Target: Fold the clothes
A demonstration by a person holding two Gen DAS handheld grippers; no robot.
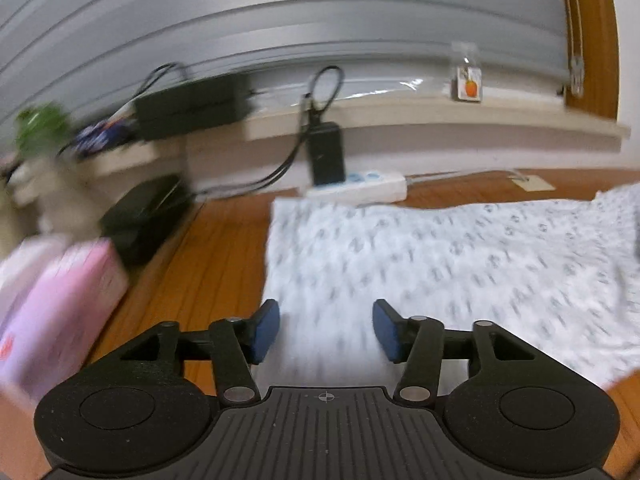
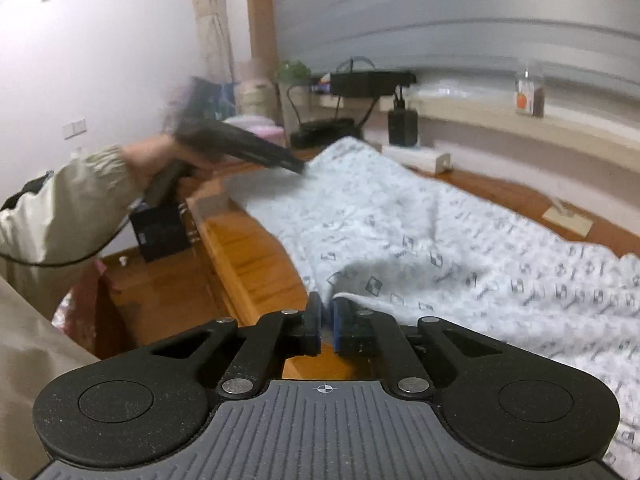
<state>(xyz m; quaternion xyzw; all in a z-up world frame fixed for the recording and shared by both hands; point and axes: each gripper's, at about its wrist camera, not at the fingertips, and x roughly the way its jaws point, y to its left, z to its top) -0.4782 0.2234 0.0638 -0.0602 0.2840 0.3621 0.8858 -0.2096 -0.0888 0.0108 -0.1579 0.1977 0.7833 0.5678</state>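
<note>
Now your left gripper (image 1: 326, 330) hangs over the near-left part of the white patterned garment (image 1: 460, 264), its blue pads (image 1: 266, 330) well apart with only blurred cloth lying below them, nothing pinched. The garment lies spread across the wooden table (image 1: 208, 264), reaching back toward the white power strip (image 1: 360, 188) by the wall. Your right gripper (image 2: 327, 326) sits at the table's near edge with its jaws drawn almost together, clamped on the garment's near edge, a fold of cloth rising beside the right pad. In the right wrist view your left hand (image 2: 160, 160) holds the other gripper up at the garment's far corner. The small grey print on the fabric is too blurred to read. The jar (image 1: 466, 76) on the sill carries an orange picture; its lettering can't be made out. The pink box (image 1: 52, 304) at the left is smeared too.
</note>
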